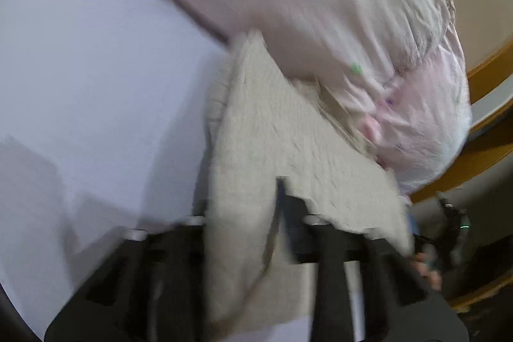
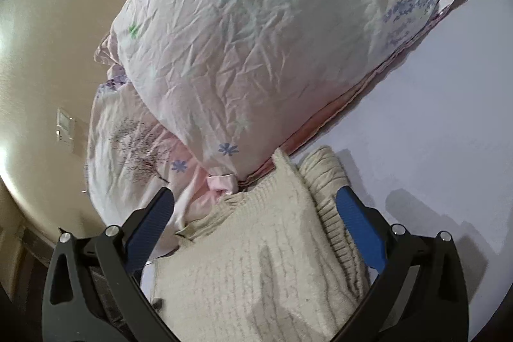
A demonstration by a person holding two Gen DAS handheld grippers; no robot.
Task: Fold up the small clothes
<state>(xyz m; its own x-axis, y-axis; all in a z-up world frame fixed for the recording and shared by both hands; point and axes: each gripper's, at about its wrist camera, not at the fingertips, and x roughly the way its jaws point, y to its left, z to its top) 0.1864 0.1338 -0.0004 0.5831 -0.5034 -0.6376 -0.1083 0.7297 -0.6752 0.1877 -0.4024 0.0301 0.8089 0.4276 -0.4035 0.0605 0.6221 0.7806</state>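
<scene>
While the beige knitted garment [image 1: 288, 143] lies on the white surface [image 1: 80, 69], the left wrist view shows this bare surface in the left half of the frame and the garment in the centre, with one corner running down between the dark fingers at the bottom. The left gripper [image 1: 253, 233] is blurred, so I cannot tell if its jaws are closed on the cloth or only stand around it. In the upper right of that frame a pale flowered pillow [image 1: 320, 5] lies over the far edge of the garment.

In the right wrist view, the wall fills the left side, the pillow [image 2: 256, 37] the upper centre, and the garment [image 2: 256, 262] the lower centre. The right gripper [image 2: 256, 207] is wide open; its blue fingers [image 2: 359, 229] stand on both sides of the ribbed edge, and they pinch nothing.

The step seems to be taking the edge for a fold. To do it well, I think the right jaws should close on the ribbed hem, on one layer only if possible. The far edge looks caught under the pillow, so it is better to pull it toward the free surface first, slowly, and keep both corners level.
</scene>
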